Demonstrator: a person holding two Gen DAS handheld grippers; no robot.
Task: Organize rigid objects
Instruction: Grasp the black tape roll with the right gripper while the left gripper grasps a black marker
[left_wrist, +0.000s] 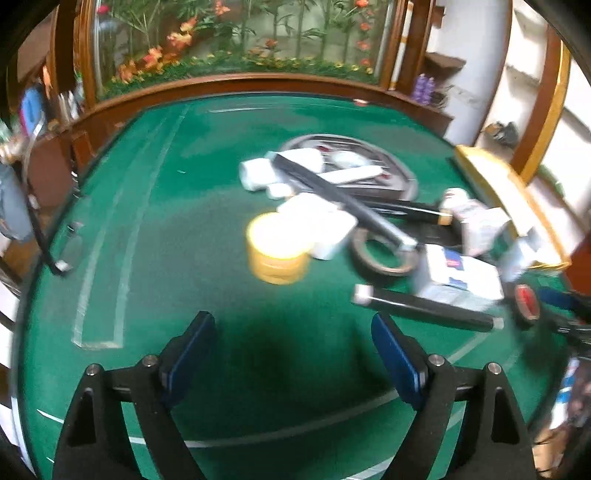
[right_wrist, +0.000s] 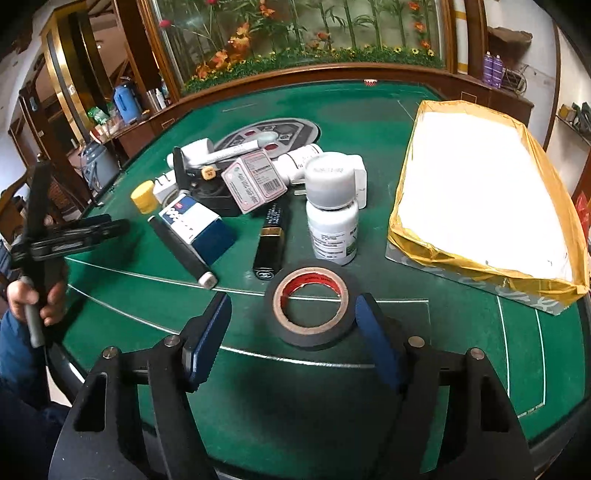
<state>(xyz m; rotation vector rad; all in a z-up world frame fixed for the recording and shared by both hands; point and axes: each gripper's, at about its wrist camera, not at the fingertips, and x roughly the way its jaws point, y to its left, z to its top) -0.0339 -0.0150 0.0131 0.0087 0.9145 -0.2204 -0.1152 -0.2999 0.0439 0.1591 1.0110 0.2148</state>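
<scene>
Right wrist view: the right gripper (right_wrist: 291, 328) hangs over the near edge of the green table (right_wrist: 461, 332) with its blue pads spread wide and nothing pinched. A roll of black tape (right_wrist: 308, 304) with a red core lies flat on the felt between the fingertips; its right side sits just beside the right pad (right_wrist: 373, 339), and I cannot tell whether they touch, while the left pad stands clear of it. Just beyond the tape a white pill bottle (right_wrist: 332, 210) stands upright, and to its left a black lipstick tube (right_wrist: 271, 240) lies on its side. Further left a blue and white box (right_wrist: 197, 227) rests against a black rod (right_wrist: 183, 251) with a silver tip. A pink-edged box (right_wrist: 253, 182) leans on the pile toward the table's middle, and a small yellow jar (right_wrist: 143, 195) stands at the pile's left edge. A tray lined with yellow plastic (right_wrist: 476, 192) lies along the right edge of the table. At the left edge of this view a hand (right_wrist: 33, 299) in a blue sleeve holds the left gripper (right_wrist: 110, 225).

The left wrist view is blurred. The left gripper (left_wrist: 293, 330) has its pads spread and empty above bare felt near the near edge, well short of the yellow jar (left_wrist: 277, 251) and the pile behind it.
</scene>
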